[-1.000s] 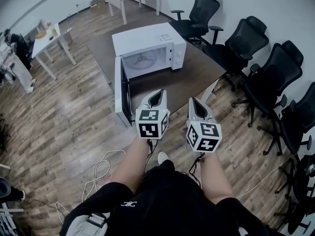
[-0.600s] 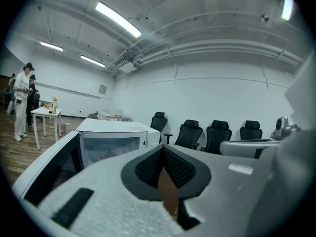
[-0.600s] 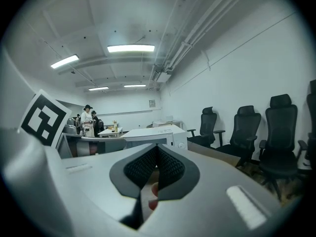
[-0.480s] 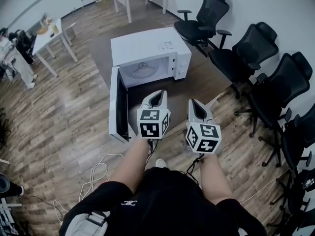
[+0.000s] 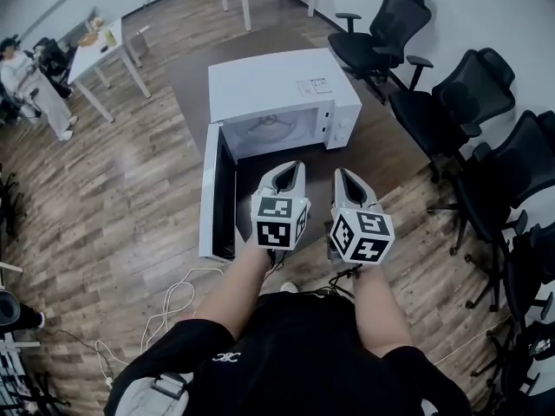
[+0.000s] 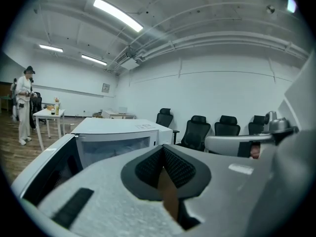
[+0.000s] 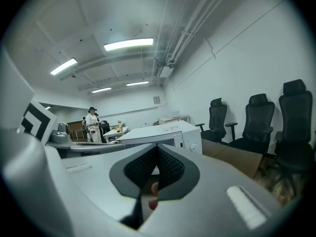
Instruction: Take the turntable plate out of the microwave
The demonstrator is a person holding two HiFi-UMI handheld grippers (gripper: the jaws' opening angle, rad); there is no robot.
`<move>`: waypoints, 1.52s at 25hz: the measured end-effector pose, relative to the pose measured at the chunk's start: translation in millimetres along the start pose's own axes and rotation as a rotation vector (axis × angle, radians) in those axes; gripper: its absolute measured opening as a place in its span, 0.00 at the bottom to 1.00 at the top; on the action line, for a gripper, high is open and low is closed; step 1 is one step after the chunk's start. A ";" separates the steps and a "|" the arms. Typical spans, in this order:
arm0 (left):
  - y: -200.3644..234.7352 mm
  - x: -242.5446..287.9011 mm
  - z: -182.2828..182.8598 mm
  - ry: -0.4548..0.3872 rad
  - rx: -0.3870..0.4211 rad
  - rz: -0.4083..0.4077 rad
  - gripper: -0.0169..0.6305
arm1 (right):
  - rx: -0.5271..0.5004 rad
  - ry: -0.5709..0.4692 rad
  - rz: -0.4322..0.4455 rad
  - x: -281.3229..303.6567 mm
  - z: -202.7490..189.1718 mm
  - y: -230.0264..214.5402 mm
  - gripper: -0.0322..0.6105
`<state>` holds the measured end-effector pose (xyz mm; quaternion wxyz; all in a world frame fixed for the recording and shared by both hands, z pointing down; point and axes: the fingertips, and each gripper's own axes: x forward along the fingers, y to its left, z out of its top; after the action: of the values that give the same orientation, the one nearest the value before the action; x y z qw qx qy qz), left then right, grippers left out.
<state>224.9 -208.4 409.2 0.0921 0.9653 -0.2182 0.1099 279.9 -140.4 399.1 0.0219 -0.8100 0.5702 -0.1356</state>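
A white microwave (image 5: 286,89) stands on a brown table (image 5: 386,150), and its door (image 5: 217,193) hangs wide open to the left. The round turntable plate (image 5: 277,128) lies inside the lit cavity. My left gripper (image 5: 290,170) and right gripper (image 5: 347,177) hover side by side just in front of the opening, both shut and holding nothing. In the left gripper view the left gripper (image 6: 164,168) points at the microwave (image 6: 116,132) beside its open door (image 6: 44,177). The right gripper (image 7: 156,164) faces the microwave (image 7: 163,135) in the right gripper view.
Black office chairs (image 5: 442,94) line the wall on the right, close to the table. White tables (image 5: 104,42) stand at the back left, with a person (image 5: 22,81) beside them. White cables (image 5: 173,306) lie on the wooden floor near my feet.
Both grippers have moved forward toward the open microwave, which now sits closer and more central in the head view. Both stay shut and empty.
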 end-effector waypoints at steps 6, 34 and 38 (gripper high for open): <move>25.9 -2.6 -7.8 0.013 -0.022 0.056 0.04 | 0.110 0.043 0.042 28.0 -16.8 9.7 0.06; 107.2 27.4 -26.8 0.021 -0.140 0.335 0.04 | 0.750 0.219 0.282 199.3 -79.5 6.5 0.10; 115.8 35.7 -32.8 0.040 -0.152 0.357 0.04 | 0.861 0.241 0.292 225.5 -95.6 2.9 0.16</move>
<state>199.6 -318.1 464.8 0.1482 0.8992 -0.3917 0.1270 324.4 -339.7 534.5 0.3086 -0.6169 0.5686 -0.4482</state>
